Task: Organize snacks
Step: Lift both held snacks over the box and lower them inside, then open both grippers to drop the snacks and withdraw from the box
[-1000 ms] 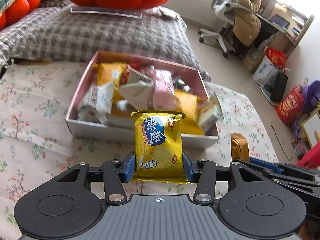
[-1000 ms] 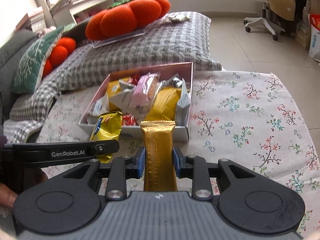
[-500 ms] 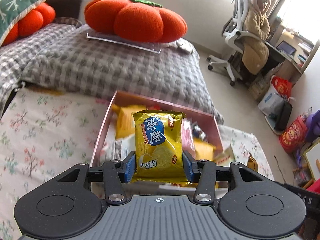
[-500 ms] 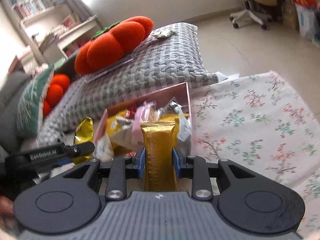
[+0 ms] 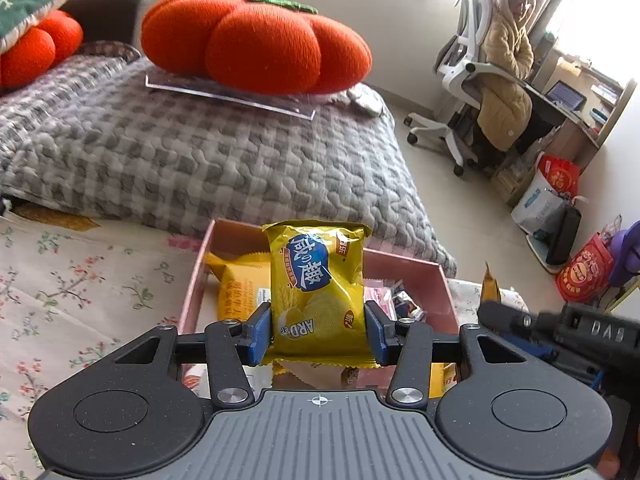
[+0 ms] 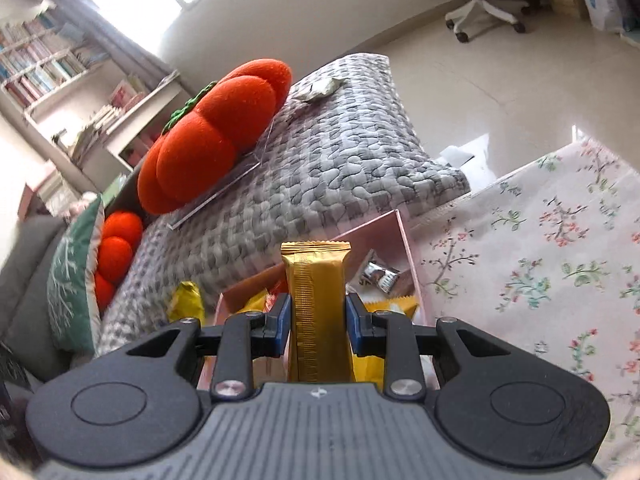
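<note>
Left hand-held gripper (image 5: pixel 318 330): my blue pads are clamped on the lower sides of the yellow pack (image 5: pixel 317 288); it stands upright between them, print upside down.
Yellow pack, position: held in the air over the near part of the pink box (image 5: pixel 404 261), not touching the contents as far as I can tell.
Box: sits on the floral cloth (image 5: pixel 60 280), its far wall just beside the grey quilt (image 5: pixel 200 160). It already carries an orange-yellow pack (image 5: pixel 240 284) at its left, pink and silver wrappers further right.
Right hand-held gripper (image 6: pixel 318 322): my pads are clamped on the gold bar (image 6: pixel 318 304), which stands lengthwise between them, its crimped end pointing away from me.
Gold bar, position: held above the box, whose right wall (image 6: pixel 406 240) shows beside it; a silver wrapper (image 6: pixel 378 274) lies just to its right inside.
Risk, collision: both grippers hang over the same box, close together; the right one shows at the right edge of the left view. Lowering both at once could knock one against the other.
Risk, slip: the yellow pack is gripped low and is puffy; a jolt could tip it out sideways.
Risk, overflow: the box looks crowded; a release onto the pile could send a snack over the low wall onto the cloth.
Risk, crushing: pressing down onto the heap could crack brittle contents.
</note>
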Action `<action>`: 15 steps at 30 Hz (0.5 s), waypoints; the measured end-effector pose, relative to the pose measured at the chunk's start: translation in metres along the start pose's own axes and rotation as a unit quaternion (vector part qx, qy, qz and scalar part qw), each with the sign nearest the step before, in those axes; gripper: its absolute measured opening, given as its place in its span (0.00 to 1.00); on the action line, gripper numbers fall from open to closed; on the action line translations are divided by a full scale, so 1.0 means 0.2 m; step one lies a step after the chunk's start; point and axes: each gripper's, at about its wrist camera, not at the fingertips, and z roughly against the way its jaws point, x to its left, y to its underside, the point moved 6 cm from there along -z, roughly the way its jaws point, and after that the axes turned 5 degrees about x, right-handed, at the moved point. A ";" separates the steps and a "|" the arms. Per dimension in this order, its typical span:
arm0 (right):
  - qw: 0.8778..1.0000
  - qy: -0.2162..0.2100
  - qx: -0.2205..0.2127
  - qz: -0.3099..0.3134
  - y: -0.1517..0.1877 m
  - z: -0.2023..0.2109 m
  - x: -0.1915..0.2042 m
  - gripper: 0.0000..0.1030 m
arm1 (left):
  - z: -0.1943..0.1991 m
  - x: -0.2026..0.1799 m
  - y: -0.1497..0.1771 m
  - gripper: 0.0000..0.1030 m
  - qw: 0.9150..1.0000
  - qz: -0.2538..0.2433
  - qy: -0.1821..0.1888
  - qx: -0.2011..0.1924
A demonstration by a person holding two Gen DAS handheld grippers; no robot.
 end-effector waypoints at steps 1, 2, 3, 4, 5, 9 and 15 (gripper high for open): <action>1.000 -0.004 -0.002 -0.006 -0.01 -0.01 0.00 0.25 | -0.02 0.00 0.00 0.44 1.000 0.001 0.000 0.003; 1.000 -0.003 -0.004 -0.010 -0.02 -0.03 -0.01 0.25 | -0.04 0.00 0.00 0.44 1.000 0.000 0.000 0.004; 1.000 0.000 -0.006 -0.011 -0.03 -0.04 -0.01 0.25 | -0.05 -0.01 0.01 0.45 1.000 -0.004 -0.002 0.004; 1.000 0.001 -0.009 -0.012 -0.03 -0.05 -0.01 0.27 | -0.06 -0.01 0.01 0.45 1.000 -0.007 -0.005 0.003; 1.000 0.000 -0.013 -0.013 -0.03 -0.06 0.00 0.28 | -0.07 -0.01 0.01 0.45 1.000 -0.010 -0.009 0.001; 1.000 0.017 -0.019 -0.003 -0.03 -0.08 0.00 0.34 | -0.09 0.01 0.03 0.46 1.000 -0.005 -0.001 0.007; 0.999 0.033 -0.021 -0.009 -0.02 -0.02 -0.04 0.35 | 0.00 0.06 -0.01 0.46 1.000 0.021 0.013 -0.007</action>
